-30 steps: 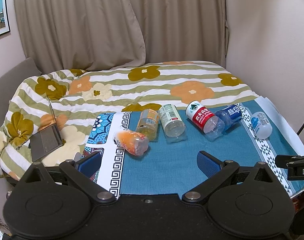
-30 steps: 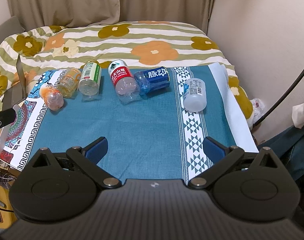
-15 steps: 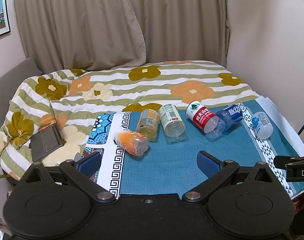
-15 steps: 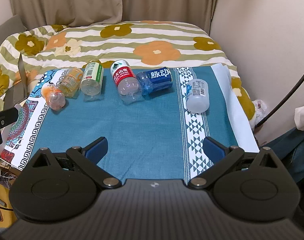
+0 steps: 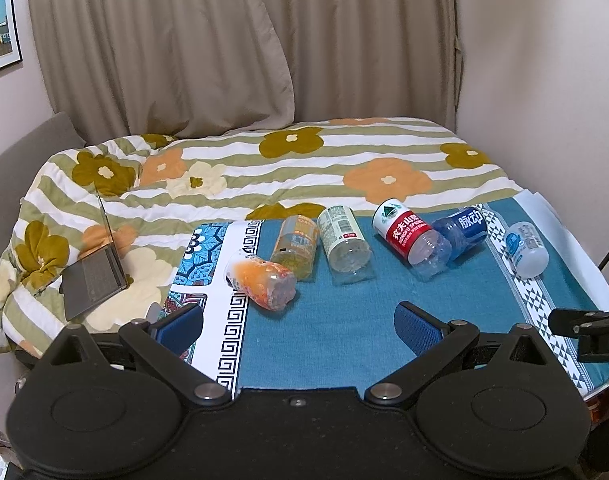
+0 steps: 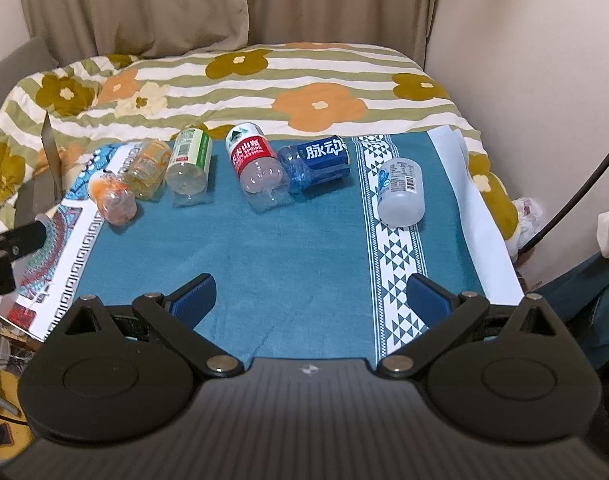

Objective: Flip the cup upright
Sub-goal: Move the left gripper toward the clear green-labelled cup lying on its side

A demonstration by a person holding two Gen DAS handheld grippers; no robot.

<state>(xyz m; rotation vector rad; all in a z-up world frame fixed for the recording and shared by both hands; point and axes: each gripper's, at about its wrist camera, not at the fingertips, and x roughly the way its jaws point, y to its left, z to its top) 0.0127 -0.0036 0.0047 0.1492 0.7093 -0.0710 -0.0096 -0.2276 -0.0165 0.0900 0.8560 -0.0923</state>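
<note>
Several cut-bottle cups lie on their sides in a row on the teal cloth (image 5: 344, 320): an orange one (image 5: 262, 282), a yellow one (image 5: 296, 246), a green-white one (image 5: 344, 238), a red-label one (image 5: 410, 234), a blue-label one (image 5: 460, 230) and a white one (image 5: 526, 246). In the right wrist view they show as orange (image 6: 112, 196), yellow (image 6: 146, 168), green-white (image 6: 188, 160), red (image 6: 254, 162), blue (image 6: 318, 162) and white (image 6: 400, 192). My left gripper (image 5: 298, 326) is open and empty, short of the orange cup. My right gripper (image 6: 310, 298) is open and empty, well short of the row.
The cloth (image 6: 296, 248) covers a table in front of a bed with a flowered quilt (image 5: 304, 168). An open laptop (image 5: 94, 276) lies on the quilt at left. Curtains (image 5: 224, 40) hang behind. A wall (image 6: 544, 80) and a dark cable (image 6: 576, 196) are at right.
The right gripper has moved slightly forward, so the cups sit a little lower and larger in its view. The left view is nearly unchanged. Both grippers stay open.
</note>
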